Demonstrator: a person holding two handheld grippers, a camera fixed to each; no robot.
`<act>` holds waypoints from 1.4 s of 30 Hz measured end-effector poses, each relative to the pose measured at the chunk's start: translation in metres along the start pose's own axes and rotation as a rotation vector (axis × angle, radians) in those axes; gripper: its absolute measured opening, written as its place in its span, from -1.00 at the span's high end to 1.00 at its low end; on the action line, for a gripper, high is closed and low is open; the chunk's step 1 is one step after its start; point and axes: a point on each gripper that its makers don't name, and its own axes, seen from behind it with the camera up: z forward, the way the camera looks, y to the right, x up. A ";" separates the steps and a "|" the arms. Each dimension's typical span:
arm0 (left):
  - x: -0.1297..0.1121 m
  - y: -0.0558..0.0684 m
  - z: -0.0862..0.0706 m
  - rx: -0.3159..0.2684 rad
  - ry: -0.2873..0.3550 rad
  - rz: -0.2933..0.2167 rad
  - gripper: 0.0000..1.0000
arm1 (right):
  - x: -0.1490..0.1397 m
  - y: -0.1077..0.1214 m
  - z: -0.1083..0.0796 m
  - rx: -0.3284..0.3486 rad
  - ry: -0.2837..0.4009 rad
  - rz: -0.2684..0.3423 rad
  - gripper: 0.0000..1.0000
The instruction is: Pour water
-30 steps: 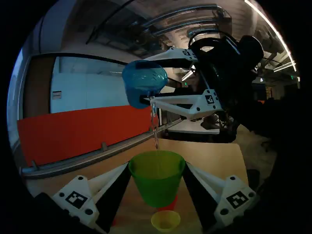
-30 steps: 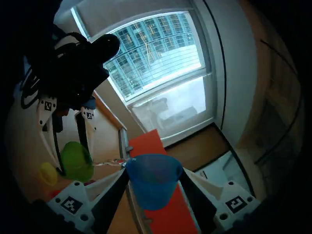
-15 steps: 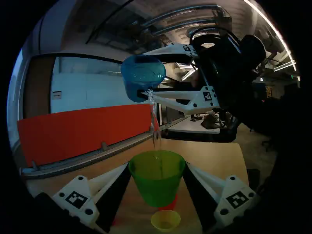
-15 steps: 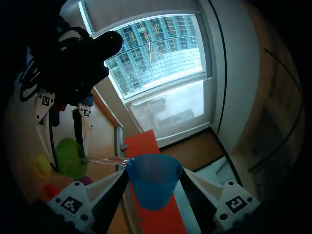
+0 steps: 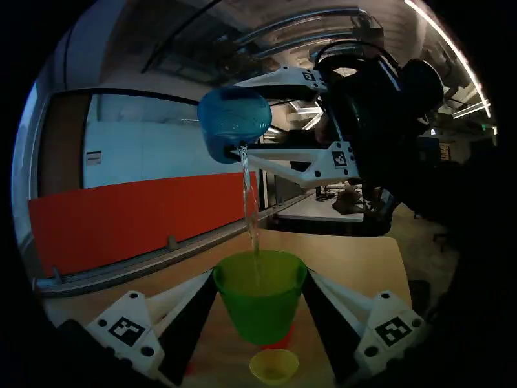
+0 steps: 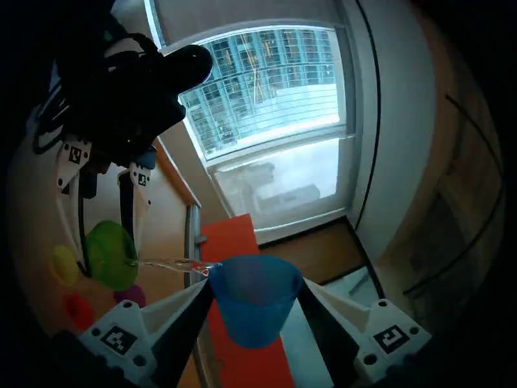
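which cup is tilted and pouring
The blue cup, tipped sideways in the right gripper, with water streaming from its rim. The green cup below is upright catching it; the yellow cup sits upright on the table.

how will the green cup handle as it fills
The green cup looks like thin translucent plastic, so it likely flexes if squeezed hard. Water streams in from the blue cup, so it probably grows heavier, and its tapered walls might slip downward.

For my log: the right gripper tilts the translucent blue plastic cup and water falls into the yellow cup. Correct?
No. The left gripper view shows water from the translucent blue plastic cup landing in the translucent green plastic cup held by the left gripper.
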 end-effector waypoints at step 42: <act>-0.002 0.000 0.004 -0.004 -0.006 0.008 -0.75 | 0.013 0.014 0.008 -0.031 0.008 -0.206 -0.83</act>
